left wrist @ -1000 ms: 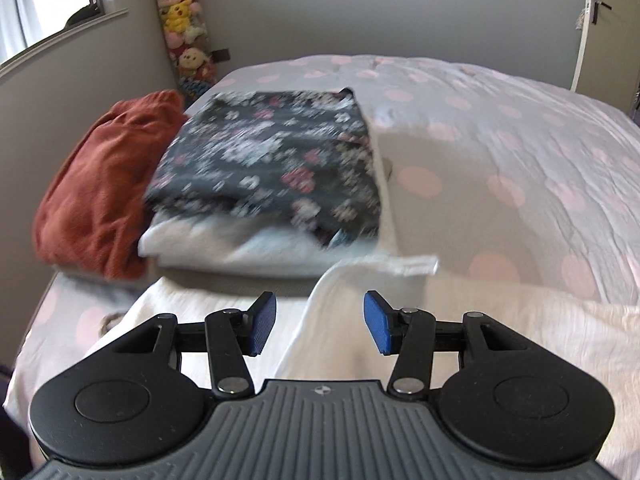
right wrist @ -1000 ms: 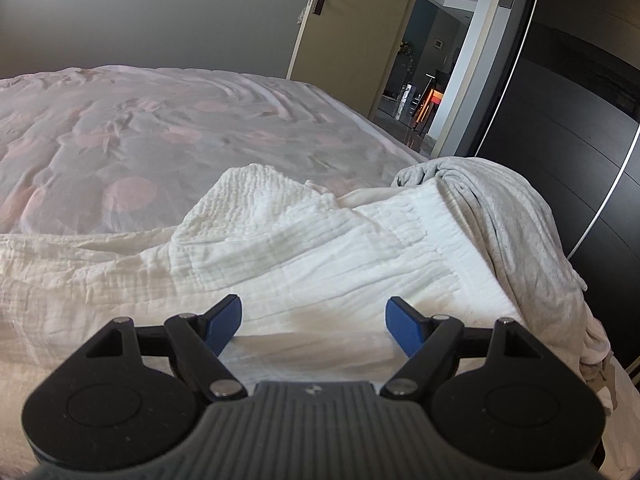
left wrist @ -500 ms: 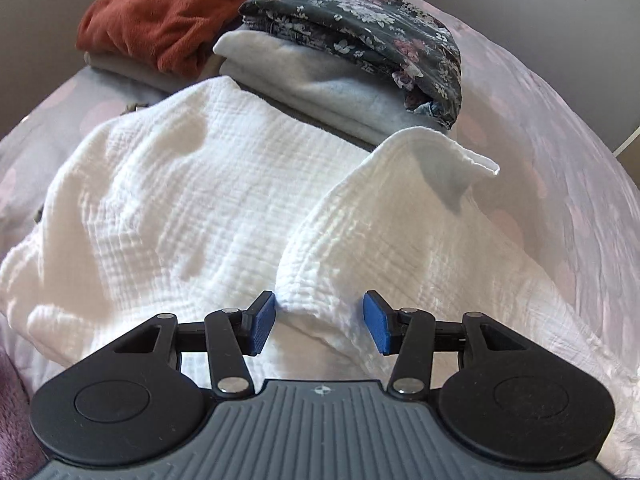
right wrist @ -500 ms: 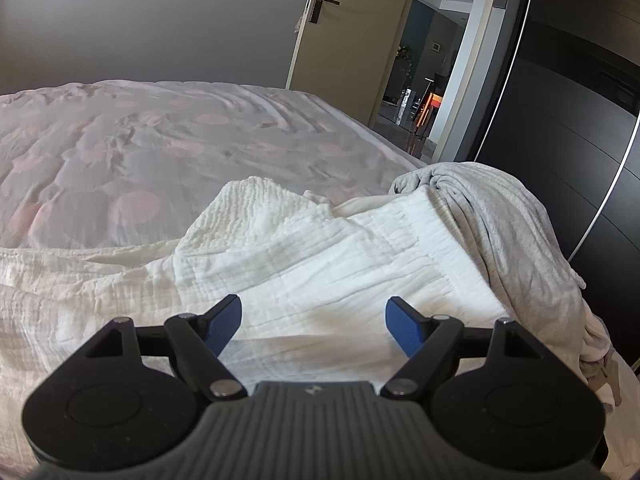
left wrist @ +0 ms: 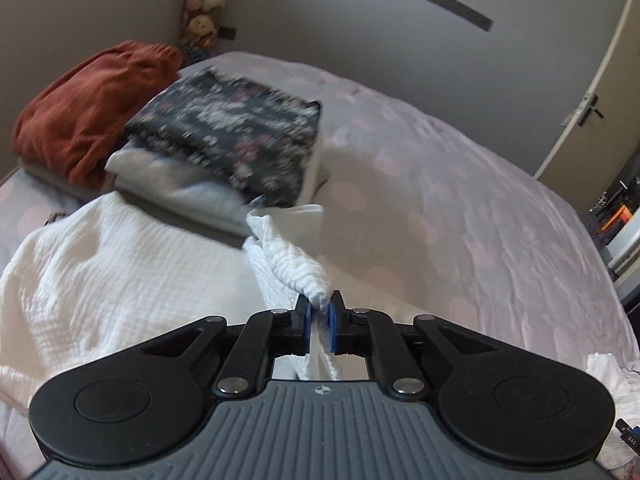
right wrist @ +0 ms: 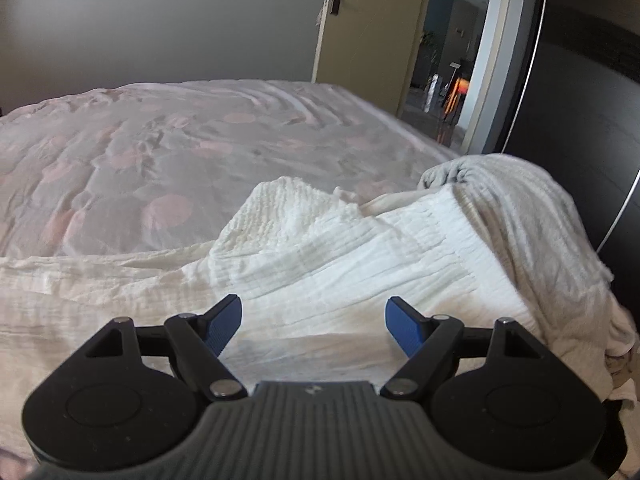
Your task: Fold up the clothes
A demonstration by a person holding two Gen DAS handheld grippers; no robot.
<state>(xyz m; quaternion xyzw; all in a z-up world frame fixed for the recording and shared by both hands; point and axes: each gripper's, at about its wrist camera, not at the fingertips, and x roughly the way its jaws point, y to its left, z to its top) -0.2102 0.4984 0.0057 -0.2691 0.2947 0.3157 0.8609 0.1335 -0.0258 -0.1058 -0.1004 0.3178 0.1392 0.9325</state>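
A white crinkled garment lies spread over the near part of the bed. My left gripper has its jaws closing, and the blue pads pinch a bunched fold of that garment, lifted off the bed. In the right wrist view the same white garment lies rumpled ahead. My right gripper hovers just above it, open, with nothing between its fingers.
Folded clothes are stacked at the back left: a dark floral piece on a pale one, beside a rust-red one. A grey garment is heaped at the right bed edge by a dark wardrobe. The dotted bedcover stretches beyond.
My left gripper dipped to the white garment, shut on a fold of it and lifted it, tilting back toward the folded stack. The right gripper stayed open over the cloth.
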